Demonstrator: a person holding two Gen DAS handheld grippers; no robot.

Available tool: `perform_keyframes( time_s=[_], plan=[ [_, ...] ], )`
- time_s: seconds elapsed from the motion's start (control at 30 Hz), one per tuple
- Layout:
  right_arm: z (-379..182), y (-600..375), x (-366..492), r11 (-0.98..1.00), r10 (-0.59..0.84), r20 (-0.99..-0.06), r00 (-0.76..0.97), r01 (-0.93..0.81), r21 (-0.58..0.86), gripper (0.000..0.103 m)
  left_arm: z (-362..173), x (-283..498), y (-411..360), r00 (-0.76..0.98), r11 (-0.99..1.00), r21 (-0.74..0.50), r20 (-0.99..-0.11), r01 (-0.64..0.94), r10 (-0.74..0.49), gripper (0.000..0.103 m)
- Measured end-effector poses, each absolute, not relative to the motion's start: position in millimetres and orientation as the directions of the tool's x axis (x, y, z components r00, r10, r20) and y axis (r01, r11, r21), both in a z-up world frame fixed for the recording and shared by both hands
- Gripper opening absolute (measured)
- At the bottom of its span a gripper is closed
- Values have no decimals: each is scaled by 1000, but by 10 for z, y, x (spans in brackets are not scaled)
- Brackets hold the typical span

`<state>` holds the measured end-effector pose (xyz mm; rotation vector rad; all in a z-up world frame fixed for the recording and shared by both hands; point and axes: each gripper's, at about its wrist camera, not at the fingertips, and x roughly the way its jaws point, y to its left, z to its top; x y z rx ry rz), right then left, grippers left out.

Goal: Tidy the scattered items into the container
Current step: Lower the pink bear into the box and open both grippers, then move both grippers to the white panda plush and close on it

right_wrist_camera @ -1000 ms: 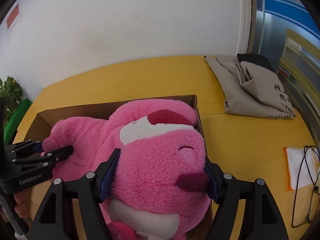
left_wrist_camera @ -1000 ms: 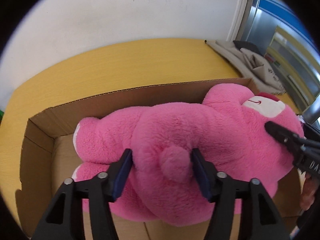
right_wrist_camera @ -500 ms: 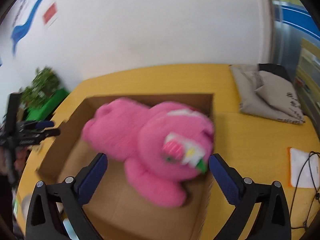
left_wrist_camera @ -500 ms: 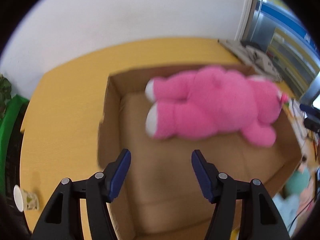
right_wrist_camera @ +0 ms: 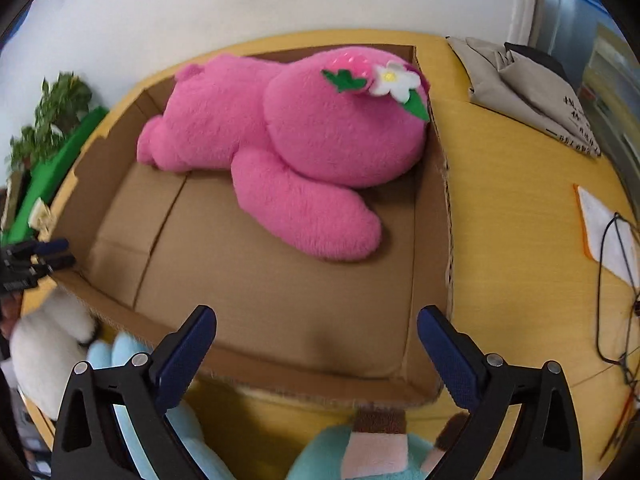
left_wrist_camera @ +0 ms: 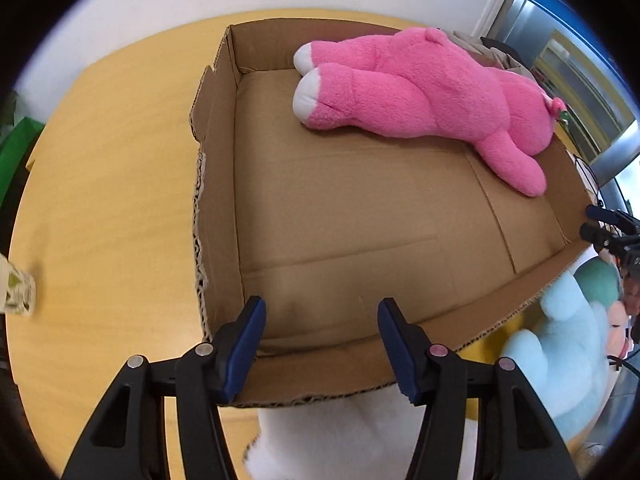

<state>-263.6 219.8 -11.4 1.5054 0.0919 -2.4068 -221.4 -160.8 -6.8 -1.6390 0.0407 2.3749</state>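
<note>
A big pink plush bear [left_wrist_camera: 420, 88] lies face down along the far side of the open cardboard box [left_wrist_camera: 216, 184]; it also shows in the right wrist view [right_wrist_camera: 288, 136], in the box [right_wrist_camera: 428, 248]. My left gripper [left_wrist_camera: 320, 344] is open and empty above the box's near left corner. My right gripper [right_wrist_camera: 316, 356] is open and empty above the near wall. A white plush [left_wrist_camera: 332, 436], a light blue plush [left_wrist_camera: 560, 352] and a teal plush [right_wrist_camera: 376, 452] lie outside the box by its near side.
The box stands on a yellow table [left_wrist_camera: 100, 200]. A paper cup [left_wrist_camera: 16, 292] is at the far left. A folded grey bag [right_wrist_camera: 532, 80], a white cloth [right_wrist_camera: 604, 228] and glasses [right_wrist_camera: 620, 292] lie to the right. A green plant [right_wrist_camera: 52, 116] is beyond the table.
Both grippers let go of the pink bear, opened and pulled back and up. The bear dropped into the box and lies along its far side.
</note>
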Motion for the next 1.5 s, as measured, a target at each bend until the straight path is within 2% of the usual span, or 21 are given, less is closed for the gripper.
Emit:
perform_keyframes(
  time_s=[0.17,0.3,0.37,0.43,0.5,0.53,0.63,0.73,0.97,1.2,1.5],
  plan=[
    [-145,2268,-2530,-952,-202,-891,-406,296,80,101,-37,-2121,-1495,-339,-968,-104,-923,-230,179,57],
    [-111,2356,-2451,-958,-196,-887,-419,277,81,101,219,-1982,-1479,-463,-979,-33,-878,-201,125,57],
    [39,2398,-2383,-967,-190,-864,-465,240,84,102,519,-1842,-1452,-575,-988,20,-815,-155,74,57],
    [322,2416,-2248,-976,-170,-808,-564,208,60,102,876,-1590,-1425,-680,-991,46,-731,-126,53,61],
    [634,2400,-2061,-982,-146,-735,-662,190,24,103,1178,-1327,-1350,-757,-993,29,-650,-112,66,80],
    [795,2381,-1933,-985,-131,-692,-710,173,8,103,1294,-1190,-1302,-788,-994,15,-611,-106,75,82],
    [1088,2323,-1606,-990,-110,-608,-786,138,2,103,1508,-816,-1141,-848,-993,-30,-518,-114,113,82],
    [1211,2182,-1223,-989,-128,-561,-818,147,11,103,1529,-579,-990,-869,-992,-47,-479,-115,123,82],
    [1228,2011,-627,-989,-115,-526,-843,146,-19,103,1427,-302,-824,-854,-983,-131,-489,-129,177,82],
    [1208,2013,-428,-986,-111,-537,-836,161,-46,103,1429,-179,-650,-861,-985,-106,-479,-138,172,82],
    [1105,1962,-443,-982,-124,-552,-825,182,-51,103,1191,-269,-643,-824,-986,-107,-540,-130,168,82]
  ],
)
